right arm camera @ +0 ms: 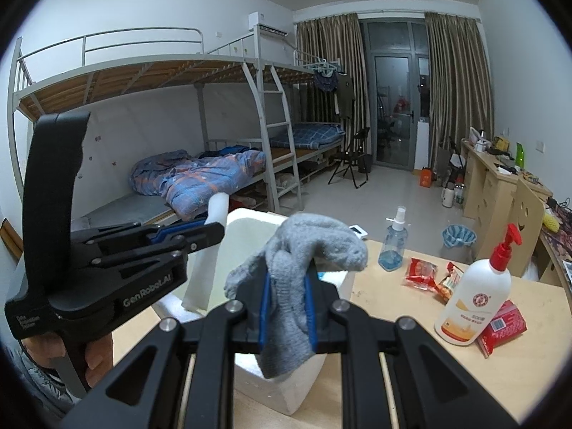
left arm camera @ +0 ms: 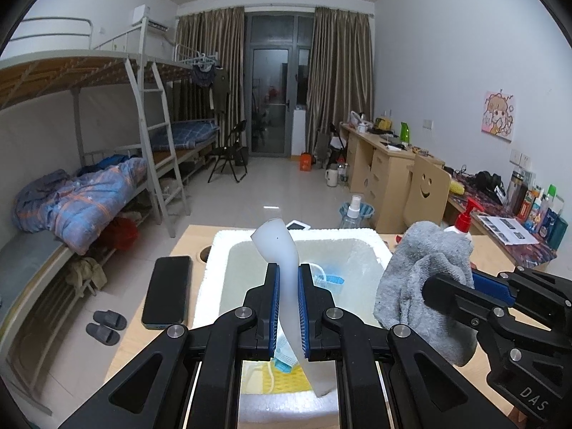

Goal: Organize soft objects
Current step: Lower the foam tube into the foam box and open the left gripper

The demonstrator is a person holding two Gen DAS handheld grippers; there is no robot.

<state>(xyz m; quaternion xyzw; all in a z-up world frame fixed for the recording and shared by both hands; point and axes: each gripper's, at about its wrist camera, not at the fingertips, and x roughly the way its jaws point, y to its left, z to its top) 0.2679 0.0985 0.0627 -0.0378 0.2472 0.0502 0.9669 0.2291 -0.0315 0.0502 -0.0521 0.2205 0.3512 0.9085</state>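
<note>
both grippers are loaded and poised over the white foam box, so the sorting looks to be midway. nearest, the left gripper has its blue pads pinched narrow on a pale white foam strip that stands up between them, curling over the box and hanging down below the jaws. just to its right, the right gripper is clamped tight on a crumpled grey sock, also over the near part of the box.

inside the box already lie a few light items: something blue and white toward the far side and something teal with a yellow patch near the front; i cannot tell exactly what they are.

judging by this, some soft things are stowed and these two remain to be dropped in. the red snack packets, lotion bottle and spray bottle on the right of the table and the phone on the left look like non-soft clutter.
</note>
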